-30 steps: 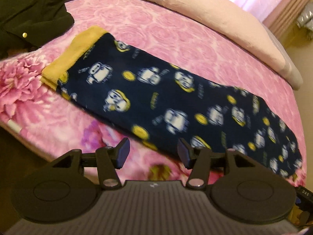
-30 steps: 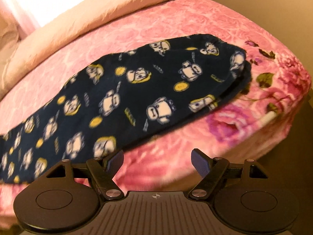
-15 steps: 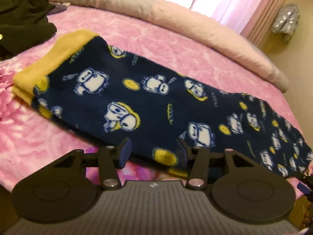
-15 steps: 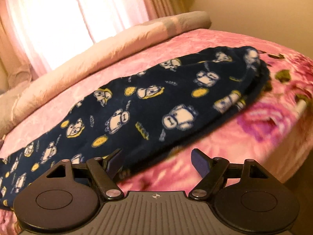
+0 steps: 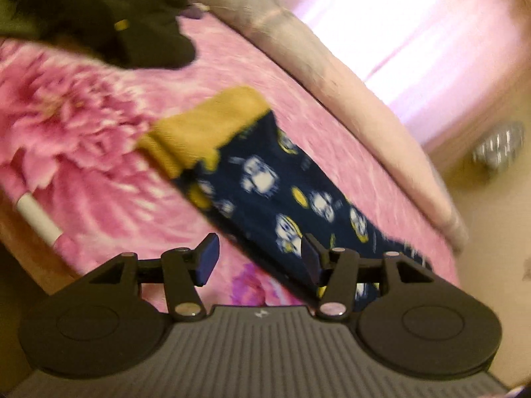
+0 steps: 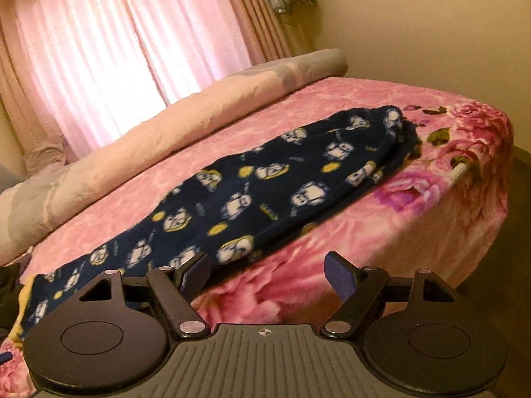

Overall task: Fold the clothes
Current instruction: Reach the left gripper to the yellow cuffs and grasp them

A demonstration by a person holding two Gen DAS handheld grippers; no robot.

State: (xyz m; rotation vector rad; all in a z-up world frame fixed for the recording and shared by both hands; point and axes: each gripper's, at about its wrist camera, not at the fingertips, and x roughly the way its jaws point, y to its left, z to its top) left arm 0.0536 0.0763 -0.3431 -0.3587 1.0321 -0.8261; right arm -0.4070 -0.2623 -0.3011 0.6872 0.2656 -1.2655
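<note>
Plush pink floral bedspread [image 6: 332, 106] bears long, fuzzy navy pyjama trousers [image 6: 265, 192]; left tool [image 5: 257, 258] and right tool [image 6: 267, 270] gape.

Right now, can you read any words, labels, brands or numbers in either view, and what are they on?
None can be read.
Navy trousers: small yellow marks among the cartoon figures may be lettering, too small and blurred to tell.
Left gripper and right gripper: each body bears a small white emblem, a symbol rather than letters.
Black garment: a small yellow spot, too blurred to say.
</note>
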